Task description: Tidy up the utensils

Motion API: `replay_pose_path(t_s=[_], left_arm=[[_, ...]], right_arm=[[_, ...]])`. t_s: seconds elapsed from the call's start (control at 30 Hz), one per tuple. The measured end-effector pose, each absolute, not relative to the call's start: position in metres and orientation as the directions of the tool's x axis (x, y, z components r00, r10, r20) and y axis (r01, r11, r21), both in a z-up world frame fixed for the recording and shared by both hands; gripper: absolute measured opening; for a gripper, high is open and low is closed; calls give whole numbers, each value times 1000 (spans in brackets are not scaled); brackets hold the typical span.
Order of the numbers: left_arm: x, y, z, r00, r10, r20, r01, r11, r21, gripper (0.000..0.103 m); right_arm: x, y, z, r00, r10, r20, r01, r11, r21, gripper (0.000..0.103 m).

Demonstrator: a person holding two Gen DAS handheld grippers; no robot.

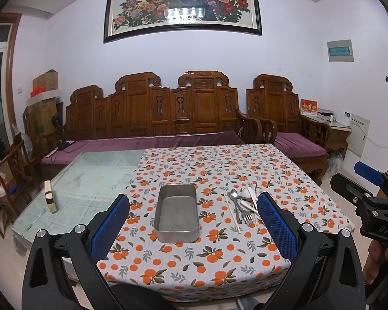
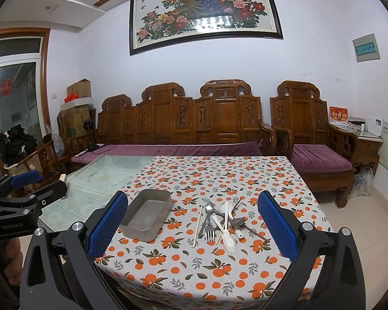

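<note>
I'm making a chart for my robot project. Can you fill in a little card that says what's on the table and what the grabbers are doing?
tin: metal tin, nothing in it, left of the pile
utensils: mixed pile on the cloth, with a fork, spoons and chopsticks
left gripper: open, holding nothing
right gripper: open, holding nothing
sorted so far: nothing
</note>
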State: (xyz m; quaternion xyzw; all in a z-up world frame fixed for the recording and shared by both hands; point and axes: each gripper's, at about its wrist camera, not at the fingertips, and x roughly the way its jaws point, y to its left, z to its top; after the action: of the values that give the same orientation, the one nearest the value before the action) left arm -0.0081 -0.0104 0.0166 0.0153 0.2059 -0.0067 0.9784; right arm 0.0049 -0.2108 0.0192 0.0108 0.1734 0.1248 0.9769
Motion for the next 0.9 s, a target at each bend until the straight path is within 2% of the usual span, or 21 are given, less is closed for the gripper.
replay_pose_path(t_s=[0.9], left_arm=[[-10,-11,16,916,-6,-402,19,999,29,95]], right_arm=[[5,-212,19,909,248,-335,-240,968,66,100]])
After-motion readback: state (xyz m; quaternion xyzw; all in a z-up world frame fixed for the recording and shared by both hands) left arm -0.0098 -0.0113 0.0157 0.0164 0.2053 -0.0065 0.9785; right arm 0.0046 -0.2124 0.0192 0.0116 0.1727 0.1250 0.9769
